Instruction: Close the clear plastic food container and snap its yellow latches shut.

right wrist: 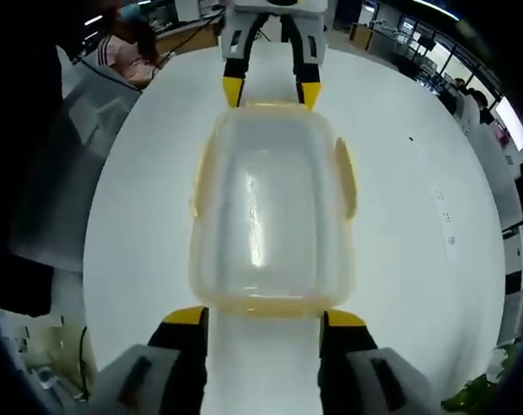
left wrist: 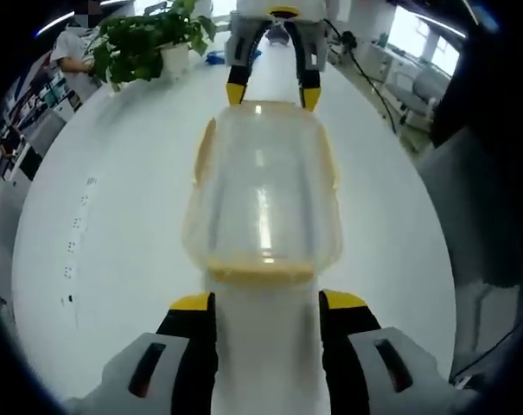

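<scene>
Left gripper view had the left tool (left wrist: 267,303) apart just short of the container (left wrist: 263,194), so I'd square up on its near yellow latch (left wrist: 259,270) before pressing, the right tool (left wrist: 273,93) apart opposite.

Clear container (left wrist: 261,186) with yellow latches (right wrist: 346,175) on a white table (left wrist: 114,259); grippers have yellow-tipped black jaws.

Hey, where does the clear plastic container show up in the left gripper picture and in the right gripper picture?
Left gripper view: the clear container sits mid-frame, just beyond the left gripper, with the right gripper at its far end.
Right gripper view: the container again sits mid-frame, seen more from above, ahead of the right gripper.
Shared landmark: the white table under it.
</scene>
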`<state>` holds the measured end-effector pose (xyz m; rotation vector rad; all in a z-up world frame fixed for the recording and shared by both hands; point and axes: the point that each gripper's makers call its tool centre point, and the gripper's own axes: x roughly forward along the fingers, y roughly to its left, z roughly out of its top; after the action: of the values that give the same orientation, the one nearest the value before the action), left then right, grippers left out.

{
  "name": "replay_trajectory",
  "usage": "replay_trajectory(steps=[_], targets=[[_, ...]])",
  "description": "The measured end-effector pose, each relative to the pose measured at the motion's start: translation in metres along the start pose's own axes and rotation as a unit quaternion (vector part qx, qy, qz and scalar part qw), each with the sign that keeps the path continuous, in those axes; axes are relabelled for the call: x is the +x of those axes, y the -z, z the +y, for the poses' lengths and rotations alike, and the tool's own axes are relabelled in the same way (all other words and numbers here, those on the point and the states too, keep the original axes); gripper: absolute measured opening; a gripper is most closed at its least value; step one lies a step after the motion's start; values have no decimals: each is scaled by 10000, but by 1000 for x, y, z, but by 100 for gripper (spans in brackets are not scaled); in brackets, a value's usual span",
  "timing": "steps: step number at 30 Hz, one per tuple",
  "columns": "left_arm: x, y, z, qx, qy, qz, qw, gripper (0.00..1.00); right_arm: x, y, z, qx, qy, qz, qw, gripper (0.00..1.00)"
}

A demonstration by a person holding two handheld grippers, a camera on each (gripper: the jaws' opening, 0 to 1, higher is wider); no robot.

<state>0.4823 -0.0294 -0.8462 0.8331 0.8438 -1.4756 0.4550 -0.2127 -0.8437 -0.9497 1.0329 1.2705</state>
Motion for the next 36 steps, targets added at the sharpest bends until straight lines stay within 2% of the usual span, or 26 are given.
replay_trajectory(steps=[2,5,8,11,12,16,25,27,32,36], targets=[[-7,-5,2,-131,-141,-229,9996,45,-9,2,-3,-111,102,-53,9999,49],[-22,-18,2,-228,-284,-632,9973,40,-24,-10,-8,85,176,-522,9984,46],[-32,-18,4,-180,-388,-654,9969,38,-36,-21,-12,367,224,-1012,9939,43],[-40,-34,8,-500,-462,-1151,9910,36,-39,-29,-15,469,334,-1326,9895,38],[-41,-37,9,-554,-472,-1237,9896,35,-40,-32,-14,531,334,-1430,9877,37],[-36,-43,11,-629,-536,-1323,9878,30,-35,-38,-14,478,457,-1487,9867,32],[-20,-65,11,-485,-462,-1452,9871,31,-28,-57,-10,413,279,-1598,9859,30],[-15,-72,11,-448,-459,-1418,9878,31,-25,-62,-13,462,240,-1640,9851,30],[-3,-87,5,-334,-321,-1432,9886,32,-20,-84,-13,297,167,-1672,9853,30],[4,-97,0,-264,-229,-1464,9886,32,-19,-94,-13,193,118,-1705,9851,30]])
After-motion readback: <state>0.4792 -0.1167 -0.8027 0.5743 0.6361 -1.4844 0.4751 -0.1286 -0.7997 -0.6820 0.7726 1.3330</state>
